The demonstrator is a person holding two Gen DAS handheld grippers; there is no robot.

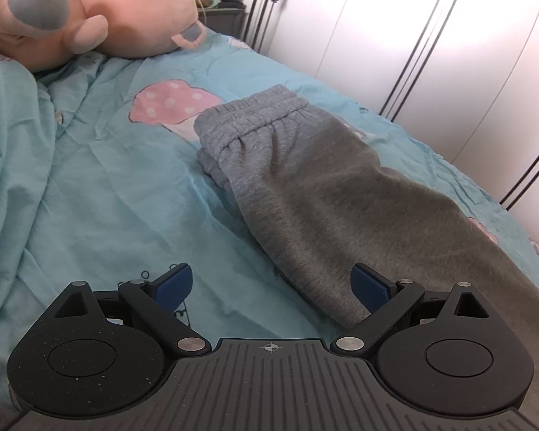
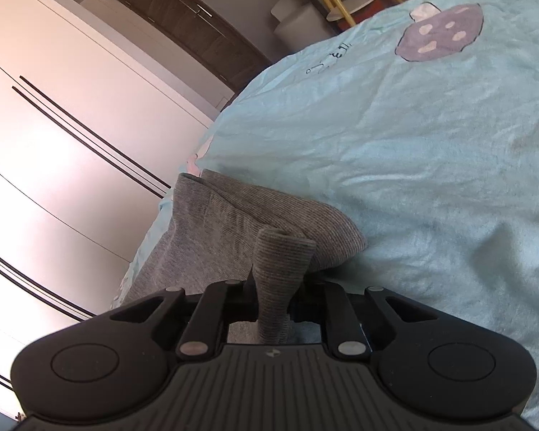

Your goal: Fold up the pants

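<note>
Turquoise bedsheet (image 1: 100,179) with mushroom prints, white wardrobe doors (image 1: 431,36) behind. Grey sweatpants (image 1: 305,179) lie lengthwise, waistband far. Left gripper (image 1: 271,283) spread wide, empty, at the leg's edge; right gripper (image 2: 275,287) pinches the ribbed cuff (image 2: 280,269). Soft, light, floppy knit — best held at cuff and waistband.

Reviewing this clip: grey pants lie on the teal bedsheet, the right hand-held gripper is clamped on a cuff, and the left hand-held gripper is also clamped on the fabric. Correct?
Not quite. In the left wrist view the left hand-held gripper is open, gripping nothing. The rest holds: the grey pants lie on the teal bedsheet, and the right hand-held gripper is clamped on a cuff.
</note>
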